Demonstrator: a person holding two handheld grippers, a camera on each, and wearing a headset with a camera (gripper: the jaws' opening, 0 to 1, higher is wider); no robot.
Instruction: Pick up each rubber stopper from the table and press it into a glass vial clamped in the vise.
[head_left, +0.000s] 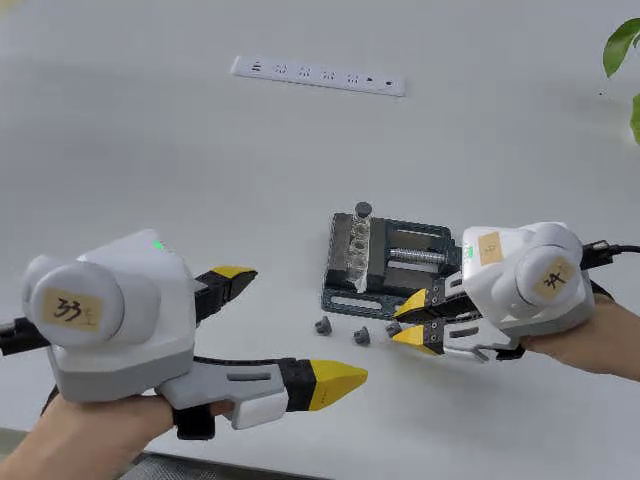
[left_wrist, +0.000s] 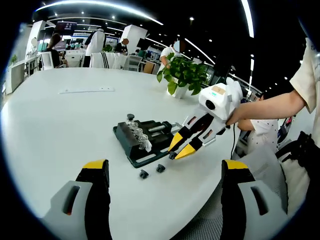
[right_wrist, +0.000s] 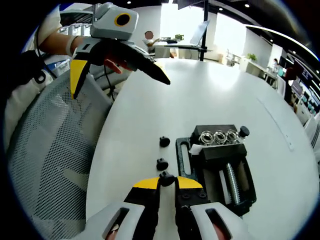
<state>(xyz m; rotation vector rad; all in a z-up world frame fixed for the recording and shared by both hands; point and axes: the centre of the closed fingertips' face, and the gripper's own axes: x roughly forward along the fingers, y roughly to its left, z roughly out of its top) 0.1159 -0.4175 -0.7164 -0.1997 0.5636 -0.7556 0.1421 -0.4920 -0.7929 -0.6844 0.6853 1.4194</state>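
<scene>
Rubber stopper at the moment of pick-up: it lay on the tabletop just beside the near end of the vise, and the jaws of the right gripper were drawn together about it at their very tips. How firmly it was pinched could not be told. A nearer loose stopper and a farther loose stopper were left on the tabletop close by, in a line along the side of the vise. Three open vials were clamped upright in a tight row in the vise, and a fourth, at the far end of the row, was already closed by a seated stopper. The left gripper was held over the near tabletop, well apart from the vise, with its jaws spread wide and nothing between them. A power strip and a potted plant were placed toward the far edges. Three failures were judged possible from here. So shallow a hold on springy rubber could let the stopper twist or squirt out when lifted or pressed. Pressure applied off the vial's axis could jam the stopper askew or crack the glass. The closely set neighbouring vials could be struck by the jaws, and the loose stoppers knocked away.
</scene>
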